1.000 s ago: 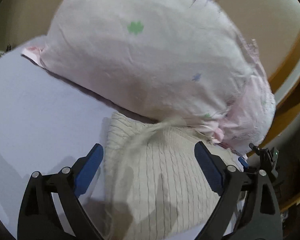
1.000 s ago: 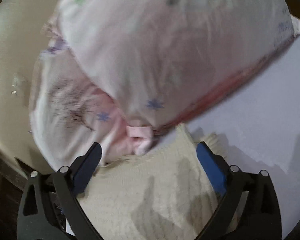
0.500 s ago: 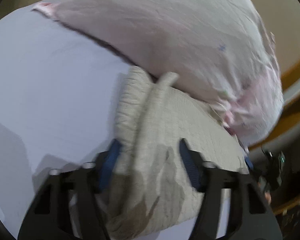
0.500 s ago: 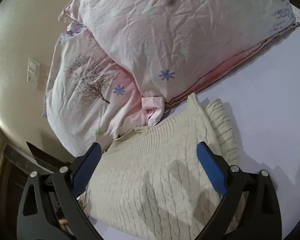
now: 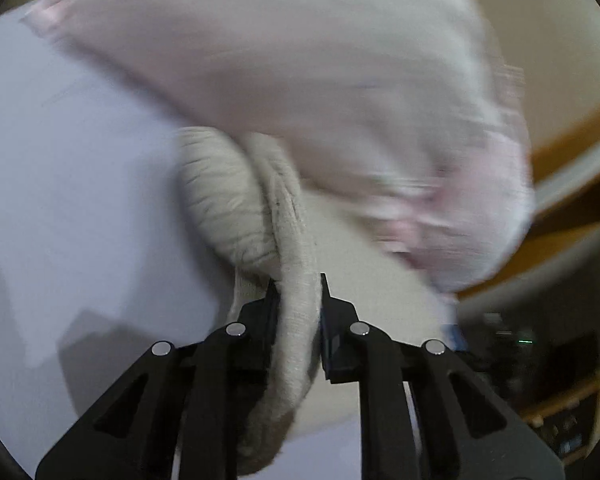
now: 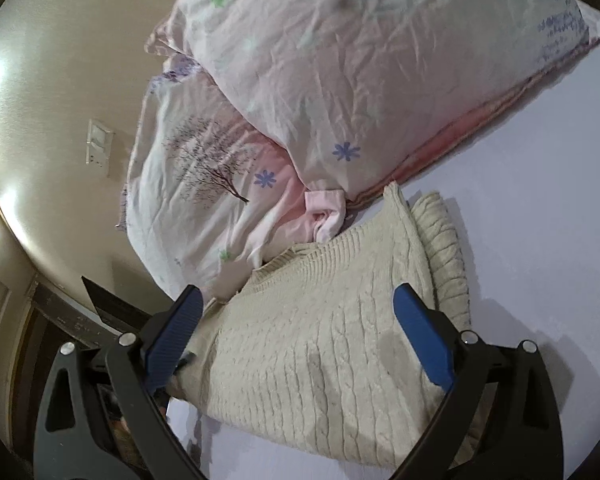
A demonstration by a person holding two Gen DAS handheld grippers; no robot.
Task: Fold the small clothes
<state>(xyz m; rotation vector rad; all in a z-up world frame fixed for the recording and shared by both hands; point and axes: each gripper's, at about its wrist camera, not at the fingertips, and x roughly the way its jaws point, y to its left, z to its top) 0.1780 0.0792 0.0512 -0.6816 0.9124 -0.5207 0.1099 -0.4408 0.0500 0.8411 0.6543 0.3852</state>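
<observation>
- A pale lilac bed sheet point(image 6: 540, 184) carries everything.
- A pink flowered pillow point(image 6: 360, 60) lies just beyond the cream knit sweater point(image 6: 320, 352); only the right view shows its tree print sharply.
- Right gripper point(image 6: 296, 320) hovers over the sweater, fingers wide.
- Left gripper point(image 5: 296, 312), blurred view, pinches a sweater fold point(image 5: 296, 280).

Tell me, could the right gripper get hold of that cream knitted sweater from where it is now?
Probably yes. The right gripper is open, its blue fingers spread over the cream sweater, with nothing between them. The pillow lies beyond, out of the way.
</observation>
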